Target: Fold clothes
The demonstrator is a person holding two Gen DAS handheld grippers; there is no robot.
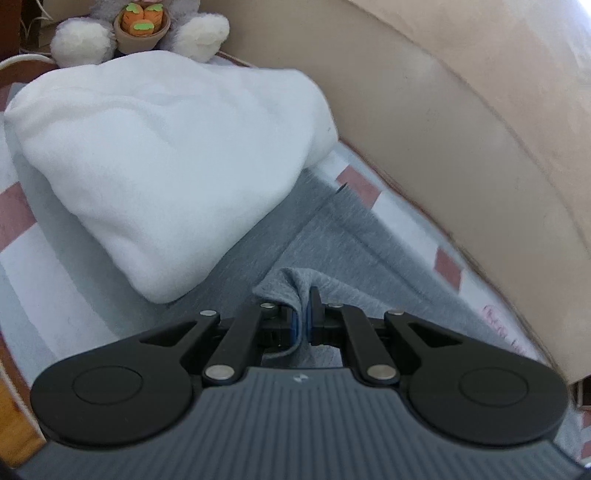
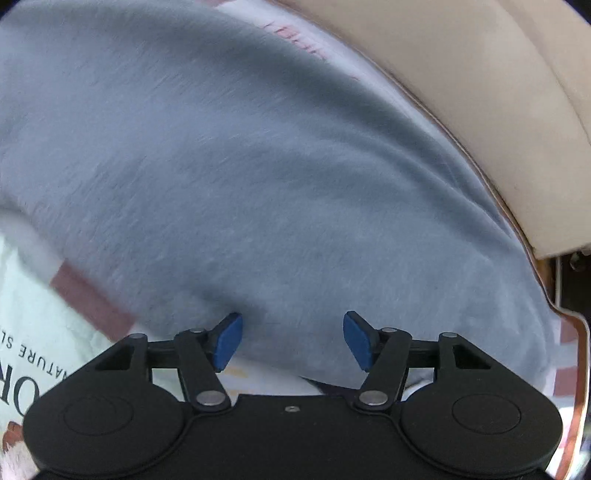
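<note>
Nearest in the left wrist view, the left claw (image 1: 303, 317) is pressed together on a bunched-up fold of the grey garment (image 1: 332, 251), the cloth rising in a little peak between its blue pads (image 1: 295, 325) and trailing down behind them. The rest of that garment lies flat ahead of the claw, with a straight folded edge running diagonally across it, spread over a striped cover (image 1: 44, 280) in pale blue, white and dusty pink. Just beyond on the left sits a plump white folded blanket (image 1: 159, 162), its lower edge resting on the grey cloth. Along the right runs a padded beige headboard (image 1: 480, 122). Farthest back, past the blanket, a plush bunny (image 1: 81, 40) sits holding a little pot of carrots (image 1: 142, 27).

From the right wrist view, the right claw (image 2: 293, 338) hangs spread over the same grey garment (image 2: 258, 166), its two blue pads (image 2: 227, 341) well apart with nothing pinched between them; the cloth lies just under and ahead of the tips. The picture is smeared with motion. To the lower left is a white cloth with printed lettering (image 2: 33, 354), a pink stripe of the cover beside it. The beige headboard (image 2: 498, 110) curves across the upper right.
</note>
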